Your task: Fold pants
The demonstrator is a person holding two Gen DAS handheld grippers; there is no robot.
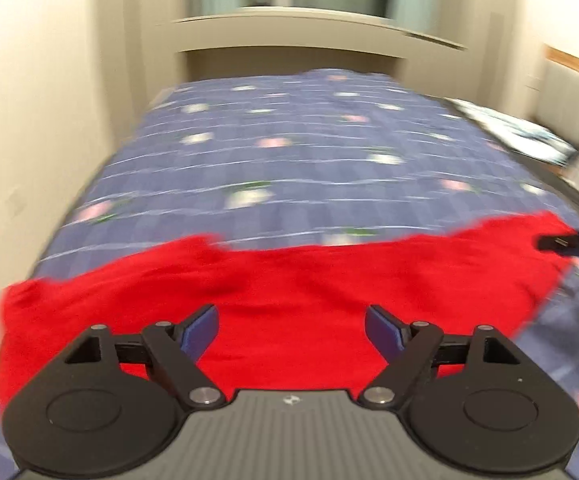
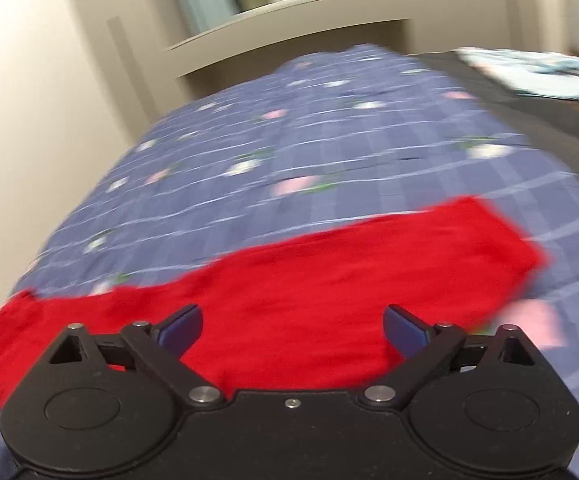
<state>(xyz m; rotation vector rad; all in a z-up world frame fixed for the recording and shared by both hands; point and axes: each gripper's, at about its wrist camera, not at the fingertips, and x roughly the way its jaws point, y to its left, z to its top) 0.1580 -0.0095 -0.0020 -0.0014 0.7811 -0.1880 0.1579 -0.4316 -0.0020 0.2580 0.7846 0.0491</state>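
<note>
On the bed (image 1: pixel 289 152), over a blue checked cover with pale flowers, the red pants (image 1: pixel 289 288) lie as a long band across the near edge, flat apart from soft ripples along the far side. Both views are smeared, so seams and hems cannot be made out.

Left claw (image 1: pixel 292 330): fingers apart, nothing between the pads, hanging above the middle of the cloth. Right claw (image 2: pixel 292 330): fingers apart as well, empty, above the same band; in its view the pants (image 2: pixel 329 280) run from the lower left up to a squared end at right. A dark tip, probably the other tool, shows at the right edge of the left view.

Judgement: the band looks already doubled lengthwise, and the next fold is end to end.

To do it well:
- pinch both corners of one end, one claw per corner
- catch every layer, not only the top one
- lift just clear of the cover and carry level
- line up the edges before letting go
- smooth the ripples first
</note>
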